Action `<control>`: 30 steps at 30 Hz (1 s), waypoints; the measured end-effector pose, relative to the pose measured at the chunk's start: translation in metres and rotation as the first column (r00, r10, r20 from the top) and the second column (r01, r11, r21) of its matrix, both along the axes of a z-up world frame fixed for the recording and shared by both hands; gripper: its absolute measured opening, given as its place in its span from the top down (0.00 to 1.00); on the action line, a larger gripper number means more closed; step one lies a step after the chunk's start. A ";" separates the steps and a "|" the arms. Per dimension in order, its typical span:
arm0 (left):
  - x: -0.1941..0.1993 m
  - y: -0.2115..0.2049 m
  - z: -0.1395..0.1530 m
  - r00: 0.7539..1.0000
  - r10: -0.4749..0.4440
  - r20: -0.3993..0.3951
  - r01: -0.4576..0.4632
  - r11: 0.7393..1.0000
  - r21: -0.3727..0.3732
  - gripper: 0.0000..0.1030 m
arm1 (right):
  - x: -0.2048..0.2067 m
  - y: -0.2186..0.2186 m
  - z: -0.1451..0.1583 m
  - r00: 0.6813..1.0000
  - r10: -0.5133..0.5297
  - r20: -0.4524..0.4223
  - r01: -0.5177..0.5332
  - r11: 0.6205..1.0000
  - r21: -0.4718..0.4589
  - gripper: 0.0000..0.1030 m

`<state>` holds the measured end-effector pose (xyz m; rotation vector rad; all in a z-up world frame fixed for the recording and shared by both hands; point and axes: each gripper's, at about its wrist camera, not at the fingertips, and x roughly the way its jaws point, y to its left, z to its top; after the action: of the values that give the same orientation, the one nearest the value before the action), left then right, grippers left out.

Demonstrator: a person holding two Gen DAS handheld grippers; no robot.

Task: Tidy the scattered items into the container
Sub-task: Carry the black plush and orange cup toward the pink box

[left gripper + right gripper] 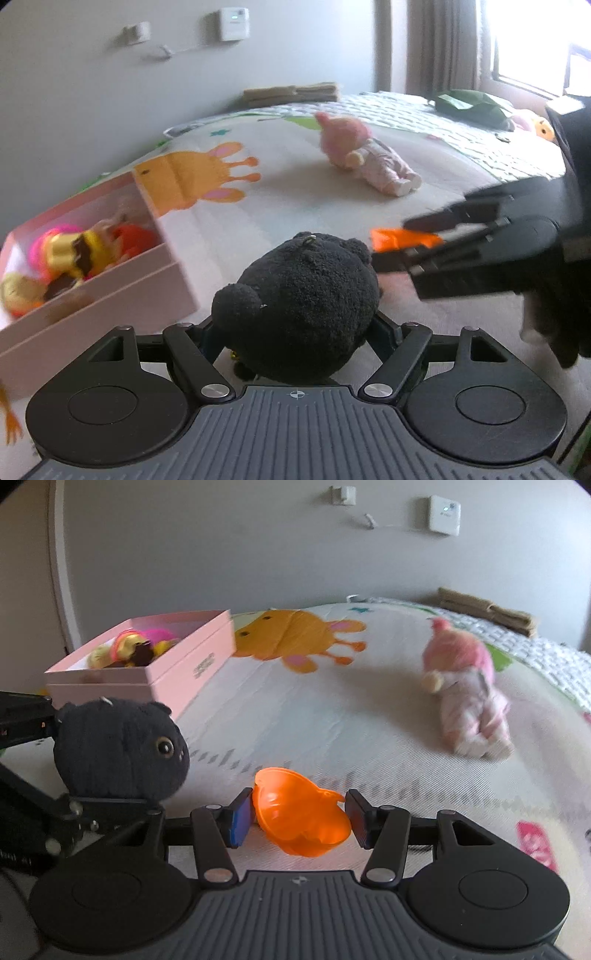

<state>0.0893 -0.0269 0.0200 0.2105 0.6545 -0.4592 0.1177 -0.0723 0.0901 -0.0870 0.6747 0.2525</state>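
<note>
Fuzzy black cat plush [118,749] sits clamped just in front of the open pink box [177,668], which already has bright toys [136,648] inside. Orange plastic bowl [301,812] tilts nearby; pink doll [465,690] lies on the bed, well apart.
</note>
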 end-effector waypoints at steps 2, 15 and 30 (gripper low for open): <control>-0.008 0.011 0.002 1.000 0.024 -0.003 -0.024 1.000 -0.003 0.21 | -0.004 0.008 0.000 1.000 0.018 -0.005 -0.018 1.000 0.009 0.49; -0.052 0.094 0.012 0.976 0.213 -0.050 -0.214 0.977 -0.010 0.20 | -0.022 0.087 0.004 0.977 0.211 -0.032 -0.209 0.977 0.042 0.49; -0.075 0.137 0.012 0.960 0.277 -0.039 -0.279 0.959 -0.044 0.20 | -0.037 0.133 0.014 0.958 0.285 -0.037 -0.285 0.958 0.023 0.49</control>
<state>0.0144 0.1104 0.0324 0.0625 0.6922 -0.2077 0.0806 0.0606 0.1044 -0.1635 0.6995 0.5392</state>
